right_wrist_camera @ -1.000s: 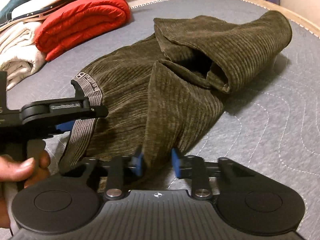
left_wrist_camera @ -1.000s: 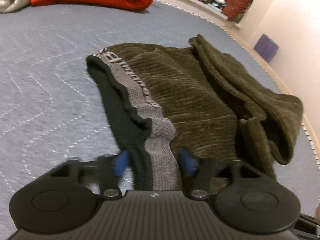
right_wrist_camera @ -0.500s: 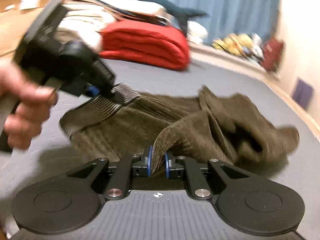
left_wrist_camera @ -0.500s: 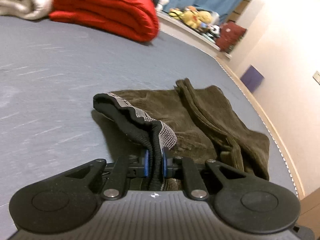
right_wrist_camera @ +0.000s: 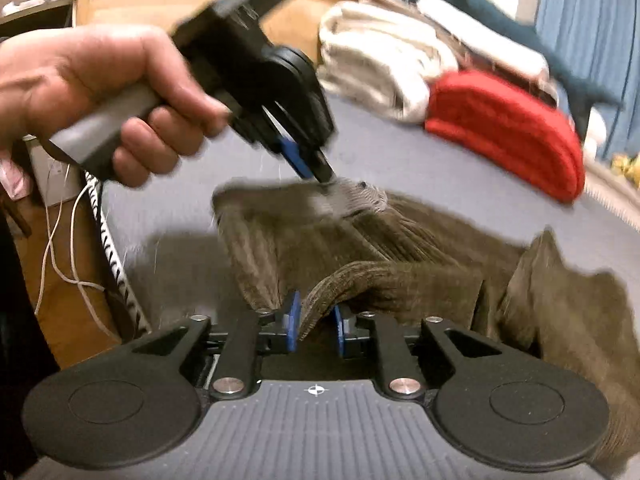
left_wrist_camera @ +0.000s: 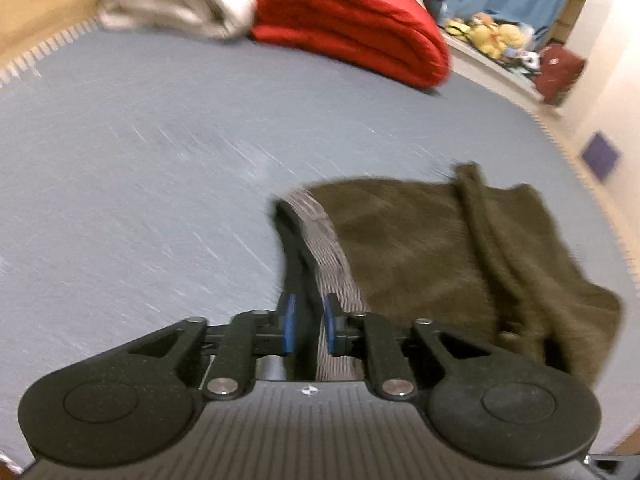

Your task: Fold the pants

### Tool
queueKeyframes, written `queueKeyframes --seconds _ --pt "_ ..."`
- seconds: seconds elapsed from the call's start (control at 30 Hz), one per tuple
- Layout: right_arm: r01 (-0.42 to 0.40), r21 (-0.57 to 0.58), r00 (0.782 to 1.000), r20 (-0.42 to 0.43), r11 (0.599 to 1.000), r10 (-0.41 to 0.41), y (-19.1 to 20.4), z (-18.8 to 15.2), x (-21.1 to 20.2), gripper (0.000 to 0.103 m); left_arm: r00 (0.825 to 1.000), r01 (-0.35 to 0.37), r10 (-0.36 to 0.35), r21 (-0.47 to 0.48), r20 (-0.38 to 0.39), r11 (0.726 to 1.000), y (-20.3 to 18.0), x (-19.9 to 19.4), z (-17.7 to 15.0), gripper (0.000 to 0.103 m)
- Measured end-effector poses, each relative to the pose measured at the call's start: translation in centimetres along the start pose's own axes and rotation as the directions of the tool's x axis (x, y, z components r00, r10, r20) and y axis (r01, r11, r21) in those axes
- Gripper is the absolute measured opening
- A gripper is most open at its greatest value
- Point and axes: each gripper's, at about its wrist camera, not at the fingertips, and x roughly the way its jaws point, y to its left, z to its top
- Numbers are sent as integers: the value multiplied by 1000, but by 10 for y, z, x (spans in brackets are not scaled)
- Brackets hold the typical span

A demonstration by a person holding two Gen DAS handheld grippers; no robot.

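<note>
Olive corduroy pants (left_wrist_camera: 420, 260) lie bunched on the grey-blue bed (left_wrist_camera: 140, 160). In the left wrist view their grey and black waistband (left_wrist_camera: 332, 248) runs up between the blue pads of my left gripper (left_wrist_camera: 310, 320), which grips it while its jaws are opening. The right wrist view shows that left gripper (right_wrist_camera: 320, 172) in a hand (right_wrist_camera: 100, 92), holding the waistband (right_wrist_camera: 360, 196) above the bed. A thick fold of the pants (right_wrist_camera: 560, 312) fills my right gripper (right_wrist_camera: 316, 324), whose jaws are also opening. The picture is motion-blurred.
A folded red blanket (left_wrist_camera: 352, 28) and white bedding (left_wrist_camera: 172, 0) sit at the far side of the bed. Plush toys (left_wrist_camera: 488, 36) line a ledge by the blue curtain. White cables (right_wrist_camera: 60, 240) hang off the bed's left edge in the right wrist view.
Both grippers closed on the pants, the left on the waistband and the right on a fold. They lifted and pulled the fabric back across the bed; the right gripper rolled.
</note>
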Motion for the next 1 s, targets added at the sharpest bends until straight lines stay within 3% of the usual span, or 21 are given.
queueKeyframes --seconds 0.1,0.23,0.27,0.33,0.4,0.5,0.57,0.63,0.67,0.7,0.77,0.83,0.87,0.93,1.0 --pt "-67 37 998 10 997 66 -19 2 -18 38 995 1 2 -30 97 1000 0 -24 5 55" --pt "-93 105 994 74 990 86 -66 13 -62 64 989 73 -60 -88 135 993 -13 -38 -6 56" --pt "-65 142 994 94 988 52 -82 17 -70 71 990 88 -76 -93 122 992 -26 -33 -6 56" --pt "19 177 995 93 984 -36 -105 23 -74 72 989 121 -112 -86 101 989 -40 -27 -9 56" --pt "112 180 991 49 977 -122 -127 27 -63 73 986 144 -140 -41 94 989 -60 -23 -9 56" --pt "143 199 988 -78 969 -130 -146 23 -25 77 989 134 -133 1 67 991 -81 -5 -11 56" --pt "179 220 974 -177 959 -141 -156 16 2 77 989 144 -144 -1 35 990 -89 11 -13 56" --pt "204 206 956 -253 957 -150 -159 8 23 75 987 161 -161 -3 21 987 -95 20 -9 56" --pt "222 171 943 -287 960 -167 -158 5 33 61 985 170 -170 1 16 986 -99 24 -7 56" --pt "244 117 930 -309 963 -198 -155 -3 35 32 984 177 -177 8 15 984 -102 28 -5 56" --pt "273 25 916 -313 962 -252 -160 -5 29 13 980 198 -199 31 14 980 -112 29 -5 56" --pt "310 23 923 -248 951 -295 -181 0 -1 12 971 237 -238 63 4 969 -123 31 -6 56" --pt "350 37 916 -221 936 -334 -196 2 -18 11 964 266 -266 81 -6 961 -130 32 -6 56" --pt "442 104 890 -174 891 -422 -232 2 -60 10 940 342 -339 113 -46 933 -141 33 -12 56" --pt "516 222 856 -147 827 -495 -277 -9 -109 10 902 429 -414 158 -120 889 -158 38 -21 56"
